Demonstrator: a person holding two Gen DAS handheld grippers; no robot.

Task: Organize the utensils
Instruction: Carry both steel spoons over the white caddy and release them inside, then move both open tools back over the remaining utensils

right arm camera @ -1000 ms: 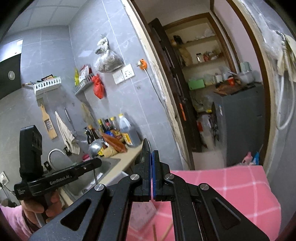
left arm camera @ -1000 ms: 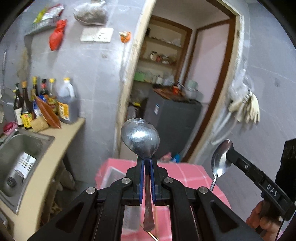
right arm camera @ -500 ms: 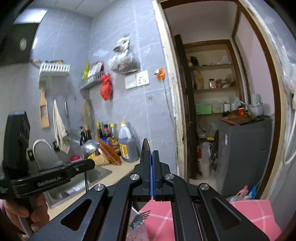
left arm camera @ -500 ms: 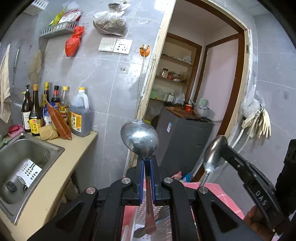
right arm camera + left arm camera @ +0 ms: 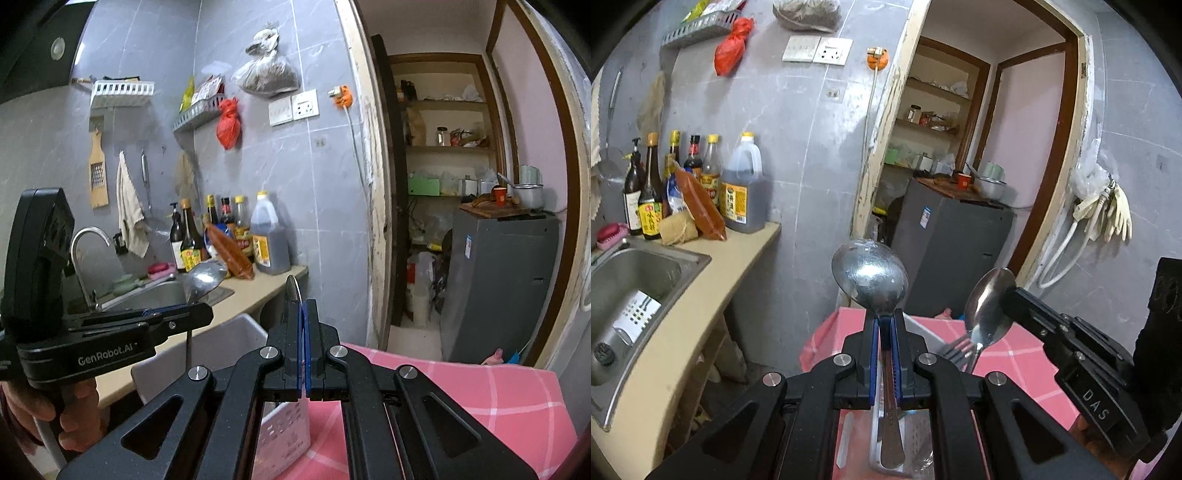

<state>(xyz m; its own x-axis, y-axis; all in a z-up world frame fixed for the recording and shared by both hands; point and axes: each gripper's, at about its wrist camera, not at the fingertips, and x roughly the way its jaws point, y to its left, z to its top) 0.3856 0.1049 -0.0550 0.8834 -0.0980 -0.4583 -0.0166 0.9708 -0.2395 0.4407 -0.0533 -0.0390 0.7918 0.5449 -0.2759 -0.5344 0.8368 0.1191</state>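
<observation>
Kitchen colours: silver spoon [image 5: 870,271] clamped between blue pads [image 5: 873,354] of black left gripper [image 5: 884,332]; second silver spoon [image 5: 988,306] in black right gripper [image 5: 303,314]. Pink tablecloth [image 5: 480,398] w/ white check lines. White perforated basket [image 5: 284,439]. Grey marbled wall tiles [image 5: 798,122], red bag [image 5: 229,123], beige counter [image 5: 701,314], steel sink [image 5: 639,273], dk grey fridge [image 5: 498,280].
</observation>
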